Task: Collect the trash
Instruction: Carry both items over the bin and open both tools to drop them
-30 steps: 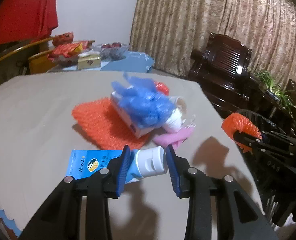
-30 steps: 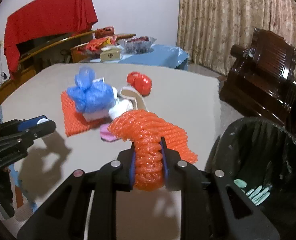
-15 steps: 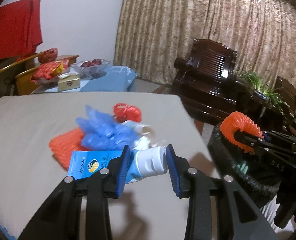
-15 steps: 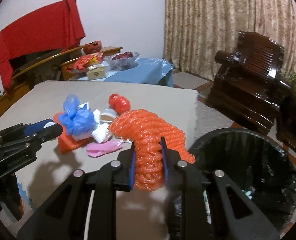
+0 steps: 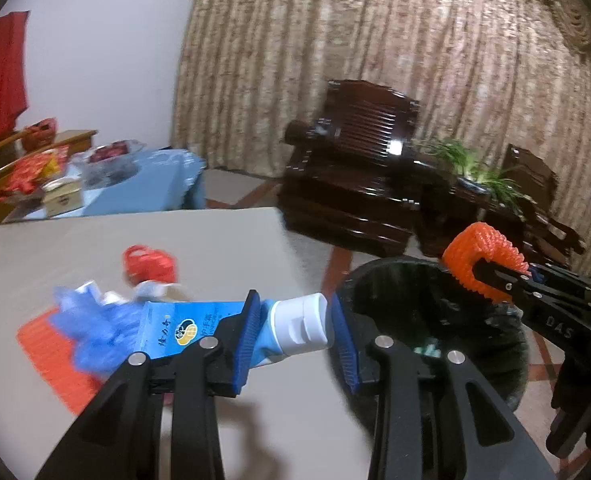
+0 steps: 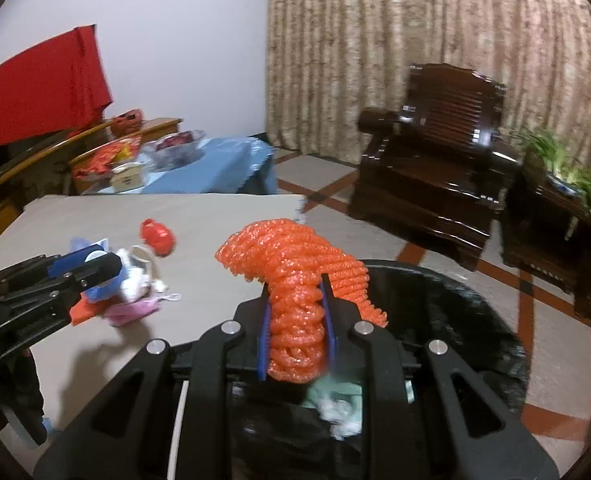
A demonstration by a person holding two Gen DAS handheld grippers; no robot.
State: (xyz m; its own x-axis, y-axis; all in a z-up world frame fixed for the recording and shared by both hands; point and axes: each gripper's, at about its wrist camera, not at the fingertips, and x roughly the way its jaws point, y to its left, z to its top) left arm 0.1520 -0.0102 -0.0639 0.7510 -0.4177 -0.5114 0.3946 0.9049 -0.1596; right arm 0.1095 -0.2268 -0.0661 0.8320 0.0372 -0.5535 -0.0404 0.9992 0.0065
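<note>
My left gripper (image 5: 295,332) is shut on a blue tube with a white cap (image 5: 299,326), held above the table edge beside the black bin (image 5: 435,312). My right gripper (image 6: 297,328) is shut on an orange foam net (image 6: 295,276) and holds it over the open bin (image 6: 455,320), which has pale trash at its bottom. The right gripper with the net also shows in the left wrist view (image 5: 483,264). On the table lie a blue plastic bag (image 5: 91,328), a red bag (image 5: 147,264), another orange net (image 5: 51,352) and a pink scrap (image 6: 135,308).
A dark wooden armchair (image 6: 435,176) and a plant stand (image 6: 555,200) stand beyond the bin. A low table with a blue cloth (image 6: 199,168) carries snacks and a bowl. Curtains cover the far wall. The beige table (image 6: 215,216) ends just left of the bin.
Both grippers have swung right, away from the trash pile toward the bin. The right gripper with the orange net is now over the bin opening; the left with the tube is near its rim.
</note>
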